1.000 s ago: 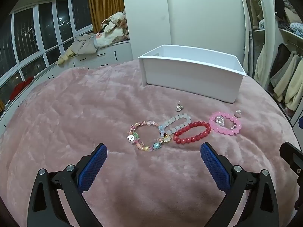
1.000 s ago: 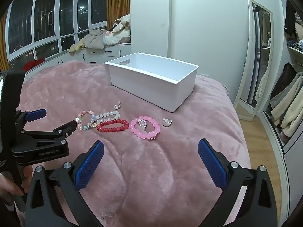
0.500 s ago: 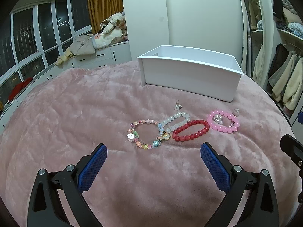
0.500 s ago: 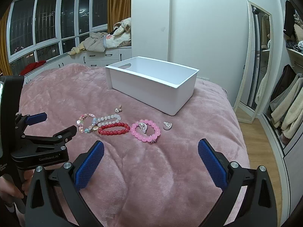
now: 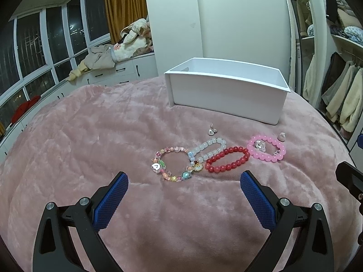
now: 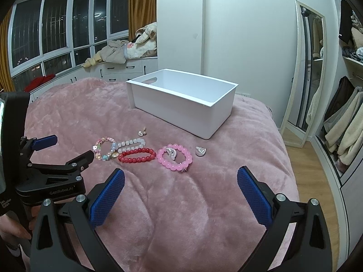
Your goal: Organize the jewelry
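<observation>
We hold our left gripper [image 5: 182, 189] above the pink plush blanket [image 5: 90, 136], its blue pads spread wide with nothing between them. Our right gripper [image 6: 180, 187] hangs the same way, jaws far apart and holding nothing.

The jewelry lies in a row on the blanket, nearer to us than the white storage bin [image 5: 226, 93], which stands at the far side with its top open. From left to right we see a multicolored charm bracelet [image 5: 174, 165], a pale white bead bracelet [image 5: 208, 148] touching it, a red bead bracelet [image 5: 226, 159] just beside that, and a pink bead bracelet [image 5: 266, 148] at the right end. A small silvery piece [image 6: 171, 153] rests inside the pink ring (what kind of piece, we cannot tell). Another small silvery trinket [image 6: 200, 151] sits just right of the pink bracelet, and a little heart-like charm [image 5: 212, 131] lies just beyond the white beads, toward the bin.

In the right wrist view our left gripper shows at the left edge, near the charm bracelet.
</observation>
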Demonstrator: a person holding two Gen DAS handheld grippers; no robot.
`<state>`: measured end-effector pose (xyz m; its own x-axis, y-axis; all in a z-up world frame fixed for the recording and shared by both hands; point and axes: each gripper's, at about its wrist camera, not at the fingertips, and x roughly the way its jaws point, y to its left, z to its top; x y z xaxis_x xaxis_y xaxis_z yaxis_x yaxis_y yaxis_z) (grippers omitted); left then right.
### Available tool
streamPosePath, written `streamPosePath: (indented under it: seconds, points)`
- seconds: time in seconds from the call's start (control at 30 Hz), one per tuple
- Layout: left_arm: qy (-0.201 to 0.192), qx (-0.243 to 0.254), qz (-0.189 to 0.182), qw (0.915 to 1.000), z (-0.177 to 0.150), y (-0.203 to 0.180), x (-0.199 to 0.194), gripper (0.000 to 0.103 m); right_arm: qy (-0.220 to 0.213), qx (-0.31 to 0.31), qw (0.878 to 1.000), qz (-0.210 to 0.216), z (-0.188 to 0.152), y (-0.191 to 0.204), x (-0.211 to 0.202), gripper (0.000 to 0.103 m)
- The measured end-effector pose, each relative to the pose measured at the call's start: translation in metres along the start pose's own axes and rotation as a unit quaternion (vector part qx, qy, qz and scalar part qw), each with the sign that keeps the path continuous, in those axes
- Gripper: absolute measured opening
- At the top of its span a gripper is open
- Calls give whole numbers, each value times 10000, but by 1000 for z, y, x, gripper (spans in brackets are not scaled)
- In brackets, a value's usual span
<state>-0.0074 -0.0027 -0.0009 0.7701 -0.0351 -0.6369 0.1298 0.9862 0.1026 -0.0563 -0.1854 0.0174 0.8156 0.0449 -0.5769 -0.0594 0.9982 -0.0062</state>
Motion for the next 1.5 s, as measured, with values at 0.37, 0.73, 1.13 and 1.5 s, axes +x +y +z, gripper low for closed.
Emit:
streamPosePath:
  seconds: [0.37, 0.73, 1.13, 1.5]
  points:
    - [-103, -109, -45, 9999, 4, 1, -3, 100, -86, 54, 9999, 33, 1, -2, -6, 98]
    - [-198, -169, -31, 9997, 6, 4, -6, 100, -89, 51, 9999, 8, 1, -2, -7, 98]
    - [-227, -135, -51, 9996, 3, 2, -7, 100, -95, 77, 9999, 22, 1, -4, -7, 98]
    - [-247, -137, -67, 9996, 4, 3, -8, 100, -103, 74, 9999, 20, 0, -4, -6, 98]
